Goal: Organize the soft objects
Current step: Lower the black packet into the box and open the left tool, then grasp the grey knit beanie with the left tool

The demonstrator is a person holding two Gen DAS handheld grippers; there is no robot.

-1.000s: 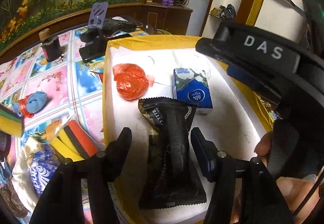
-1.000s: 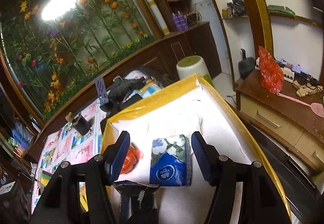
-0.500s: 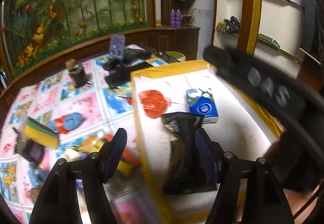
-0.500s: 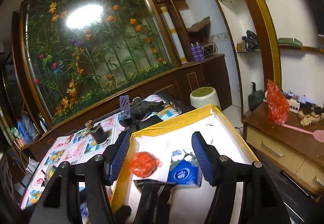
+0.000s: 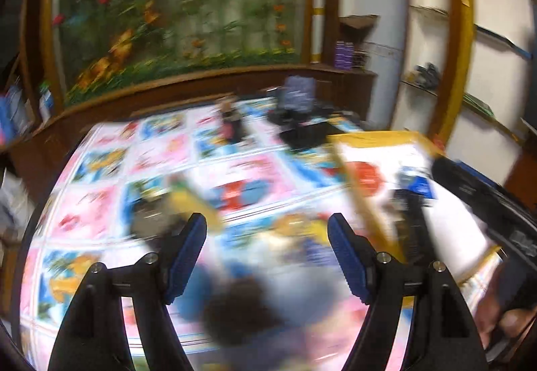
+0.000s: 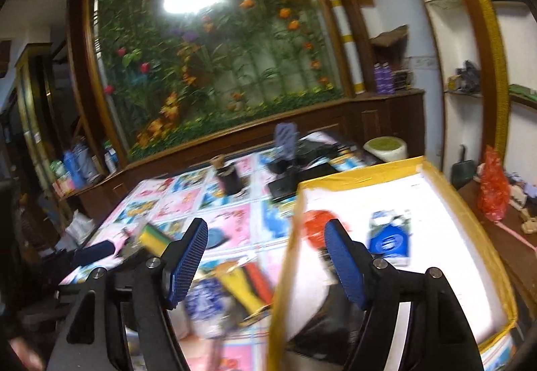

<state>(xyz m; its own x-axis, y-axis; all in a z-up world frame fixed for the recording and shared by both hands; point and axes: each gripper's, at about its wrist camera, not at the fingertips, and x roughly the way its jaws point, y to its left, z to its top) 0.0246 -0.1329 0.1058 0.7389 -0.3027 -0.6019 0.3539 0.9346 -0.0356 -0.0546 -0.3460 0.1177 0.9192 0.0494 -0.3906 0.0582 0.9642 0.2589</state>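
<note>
I've got both tongs, left gripper [image 5: 266,248] and right gripper [image 6: 265,257], spreading wide and empty; the yellow-rimmed box [image 6: 470,213] already holds three items, so I'm facing the table's leftovers.

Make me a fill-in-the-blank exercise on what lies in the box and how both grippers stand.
1. The box has a ____ rim.
2. Beside the blue tissue pack in the box lies a crumpled ____ bag.
3. The right gripper holds ____.
4. The left gripper has its jaws ____.

Missing: yellow; red; nothing; open
</note>
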